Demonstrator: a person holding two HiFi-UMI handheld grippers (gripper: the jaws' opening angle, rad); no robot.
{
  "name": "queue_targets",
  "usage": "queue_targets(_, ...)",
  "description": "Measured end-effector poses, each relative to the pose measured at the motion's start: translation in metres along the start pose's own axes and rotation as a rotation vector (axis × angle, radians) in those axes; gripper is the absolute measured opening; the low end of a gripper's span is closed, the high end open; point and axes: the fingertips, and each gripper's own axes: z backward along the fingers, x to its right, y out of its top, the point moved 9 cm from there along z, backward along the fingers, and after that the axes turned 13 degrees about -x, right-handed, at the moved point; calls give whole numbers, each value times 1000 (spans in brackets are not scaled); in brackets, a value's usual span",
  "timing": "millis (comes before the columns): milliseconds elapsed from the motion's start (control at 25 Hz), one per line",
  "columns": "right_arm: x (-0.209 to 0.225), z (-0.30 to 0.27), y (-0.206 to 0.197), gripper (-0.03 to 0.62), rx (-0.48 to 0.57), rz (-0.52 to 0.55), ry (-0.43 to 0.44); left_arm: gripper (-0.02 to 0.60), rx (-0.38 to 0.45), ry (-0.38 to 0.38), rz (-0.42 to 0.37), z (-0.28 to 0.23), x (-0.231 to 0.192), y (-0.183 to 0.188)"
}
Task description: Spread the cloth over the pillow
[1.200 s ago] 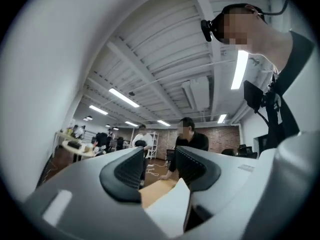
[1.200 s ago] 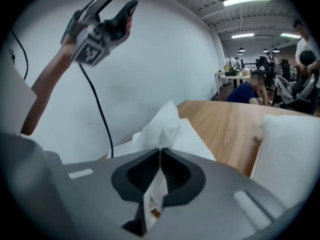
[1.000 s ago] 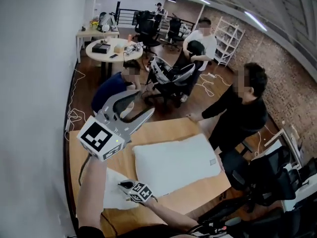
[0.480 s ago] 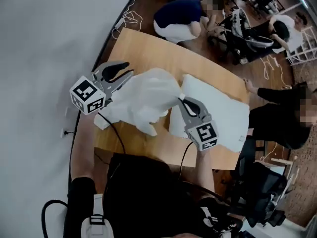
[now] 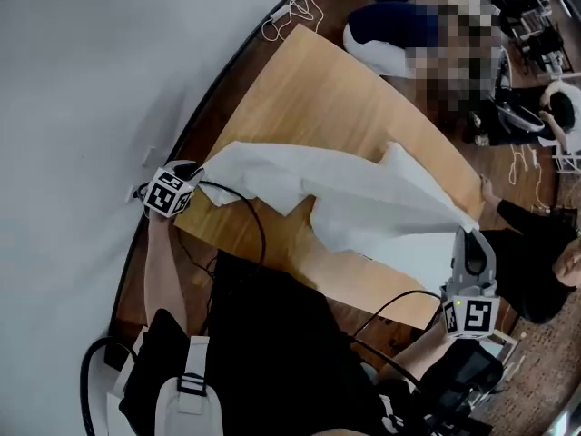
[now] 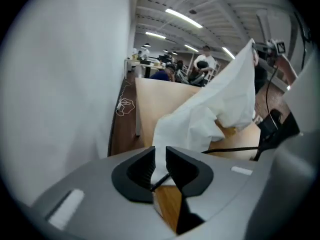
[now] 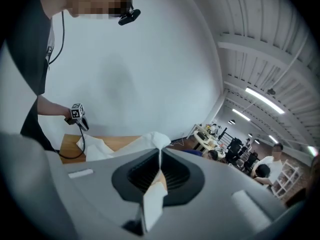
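White thin cloth (image 5: 345,198), limp and light, wants corner holds: right gripper (image 5: 472,240) pinches one, left gripper (image 5: 196,172) has just been closing on another.

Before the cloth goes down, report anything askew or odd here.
The cloth is not flat. It hangs twisted and bunched over the table, with a folded flap sagging at its middle. The right gripper pinches one end in shut jaws. The left gripper's jaws have just been closing on the other end.
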Motion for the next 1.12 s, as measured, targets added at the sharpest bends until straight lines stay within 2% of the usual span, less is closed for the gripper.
queue_targets(40,1,4,1,12,5,-5,1,72,35,-22,73,14,-12,-15)
queue_targets(120,1,13,1,12,16,-16,11,72,202,-64,235,63,-39,-40)
queue_targets(160,2,18,0,12,22,-20,9,72,303,-53,290,99,-55,-47)
queue_targets(200,3,24,-1,12,27,-22,2,71,392,-3,316,142,-71,-51)
queue_targets(280,4,32,0,12,41,-22,-6,59,498,196,278,241,-93,-50)
queue_targets(320,4,35,1,12,51,-23,-5,40,517,288,222,288,-95,-47)
queue_targets(360,3,36,2,12,62,-23,-1,5,524,332,153,323,-90,-41)
queue_targets(400,2,36,4,12,73,-24,3,3,528,314,90,343,-79,-34)
queue_targets(440,0,36,5,12,82,-24,8,3,532,241,49,343,-67,-26)
queue_targets(480,-2,36,7,12,90,-24,13,3,532,135,36,324,-56,-20)
queue_targets(520,-5,35,11,12,98,-23,20,3,518,27,56,288,-47,-18)
queue_targets(600,-11,34,23,12,116,-16,32,8,441,-133,191,188,-28,-21)
queue_targets(640,-13,34,28,12,125,-13,38,53,378,-174,280,134,-17,-26)
queue_targets(680,-16,34,31,12,133,-12,45,67,306,-182,365,84,-8,-35)
queue_targets(760,-20,34,31,12,142,-12,59,92,168,-113,496,9,6,-54)
queue_targets(800,-22,35,29,12,143,-12,66,114,102,-63,521,-12,13,-60)
queue_targets(880,-28,39,25,12,140,-17,74,221,-5,39,495,-35,22,-62)
queue_targets(1000,-36,48,19,12,129,-37,58,245,-51,192,413,-52,18,-45)
queue_targets(1120,-40,55,12,12,124,-66,49,261,-41,239,352,-63,11,-29)
